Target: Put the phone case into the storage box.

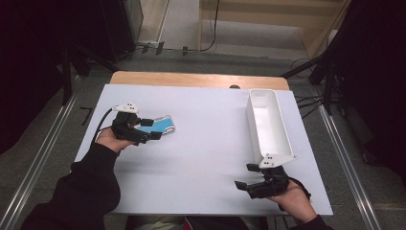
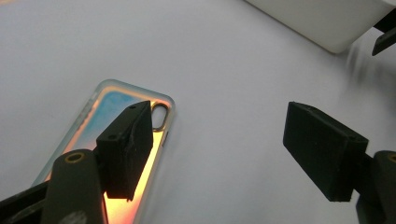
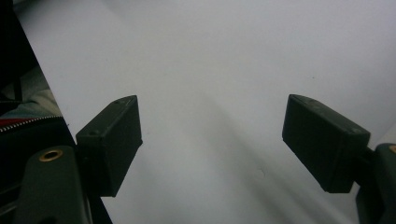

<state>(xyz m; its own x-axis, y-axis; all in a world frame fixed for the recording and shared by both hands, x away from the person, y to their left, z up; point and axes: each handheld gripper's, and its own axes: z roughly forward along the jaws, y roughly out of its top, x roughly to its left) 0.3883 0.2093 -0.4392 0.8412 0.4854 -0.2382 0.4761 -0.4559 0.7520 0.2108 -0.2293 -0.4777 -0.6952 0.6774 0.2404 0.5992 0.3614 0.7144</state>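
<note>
At far right of the white table (image 1: 201,158): long white bin (image 1: 268,122), upright, open top, lengthwise away from the person; interior bare white as far as visible from above. Corner of same bin at upper right in left gripper view (image 2: 327,23).

Left of centre on the table: phone (image 1: 163,125), flat, clear-rimmed case, blue back in high view, blue to orange in left gripper view (image 2: 88,140). Well apart from the bin.

Left gripper (image 1: 154,129), jaws spread, nothing pinched; one jaw over the phone's camera end, the other over bare table beside it. Contact with the phone: cannot tell.

Right gripper (image 1: 245,177), near table edge, just before the bin's near end; jaws spread wide over bare table (image 3: 210,116), nothing between.
</note>
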